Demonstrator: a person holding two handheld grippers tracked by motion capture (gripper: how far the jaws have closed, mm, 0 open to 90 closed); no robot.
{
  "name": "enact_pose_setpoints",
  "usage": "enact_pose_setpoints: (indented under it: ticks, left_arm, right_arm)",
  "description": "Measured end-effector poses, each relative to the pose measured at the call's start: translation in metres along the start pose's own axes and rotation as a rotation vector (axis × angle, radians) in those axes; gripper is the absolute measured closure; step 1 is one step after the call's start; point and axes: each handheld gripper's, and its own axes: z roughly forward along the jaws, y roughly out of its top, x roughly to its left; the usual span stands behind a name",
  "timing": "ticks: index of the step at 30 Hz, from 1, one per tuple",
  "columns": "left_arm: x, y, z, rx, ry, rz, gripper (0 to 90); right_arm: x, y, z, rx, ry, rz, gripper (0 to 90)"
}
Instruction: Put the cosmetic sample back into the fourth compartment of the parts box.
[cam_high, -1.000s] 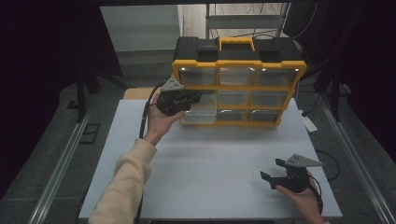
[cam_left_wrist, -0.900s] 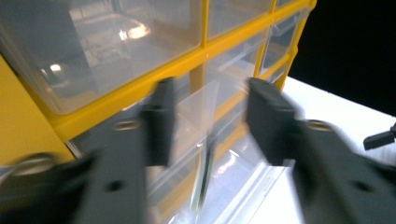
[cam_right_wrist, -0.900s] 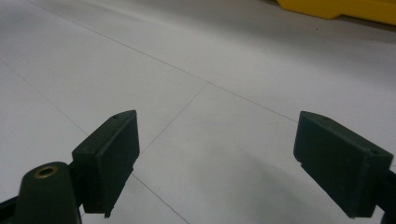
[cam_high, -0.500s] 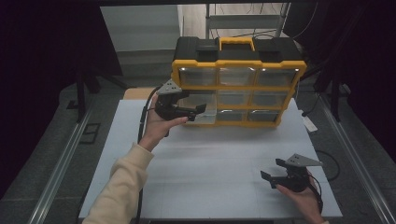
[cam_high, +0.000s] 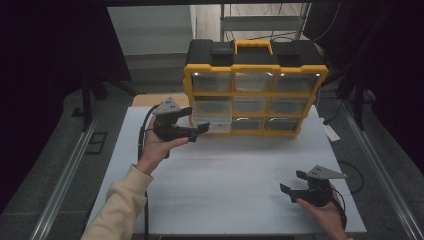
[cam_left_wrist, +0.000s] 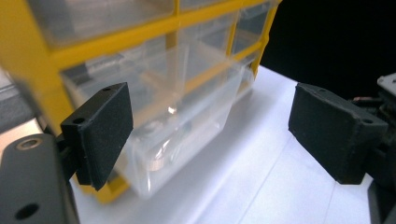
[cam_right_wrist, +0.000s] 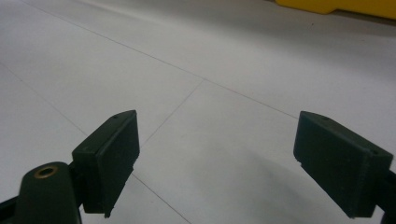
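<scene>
Drawer, clear plastic, stuck partly out of the yellow organizer's bottom-left slot, just ahead of the left gripper, whose jaws gaped wide without touching it. Right gripper hovered spread apart over the white table, well away.
</scene>
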Motion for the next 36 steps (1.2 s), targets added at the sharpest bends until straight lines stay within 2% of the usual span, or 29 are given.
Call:
enact_pose_setpoints:
  ticks: [4,8,9,10,12,16,23,26,29,32,36]
  left_arm:
    - [-0.003,-0.022,-0.013,0.021,0.024,-0.001,14.0]
    - [-0.009,-0.051,-0.022,0.043,0.037,-0.007,13.9]
    - [-0.009,-0.051,-0.022,0.043,0.037,-0.007,13.9]
    - [-0.011,-0.064,-0.026,0.051,0.039,-0.019,13.9]
    - [-0.011,-0.070,-0.028,0.058,0.043,-0.022,13.9]
    - [-0.013,-0.094,-0.038,0.085,0.084,-0.017,13.4]
    - [-0.011,-0.130,-0.050,0.118,0.133,-0.043,12.1]
    - [-0.009,-0.141,-0.054,0.125,0.153,-0.054,11.8]
    - [-0.006,-0.154,-0.055,0.128,0.157,-0.086,11.9]
    - [-0.005,-0.159,-0.055,0.141,0.168,-0.086,11.9]
    - [-0.005,-0.161,-0.055,0.135,0.178,-0.082,12.0]
  right_arm:
    - [0.002,0.000,0.000,0.004,-0.003,-0.009,15.1]
    - [0.003,0.001,0.000,0.003,-0.005,-0.008,15.1]
    - [0.004,0.001,0.000,0.004,-0.005,-0.009,15.2]
    - [0.004,0.001,0.000,0.003,-0.005,-0.015,15.1]
    - [0.004,0.001,0.000,0.005,-0.007,-0.015,15.1]
    - [0.004,0.002,0.000,0.004,-0.007,-0.017,15.1]
    - [0.004,0.001,-0.001,-0.001,-0.005,-0.014,15.1]
    - [0.004,0.002,-0.001,-0.003,-0.004,-0.018,15.1]
    - [0.004,0.002,-0.001,-0.003,-0.005,-0.019,15.1]
    - [0.004,0.002,-0.001,-0.004,-0.005,-0.019,15.1]
    - [0.004,0.002,-0.002,-0.007,-0.005,-0.022,15.1]
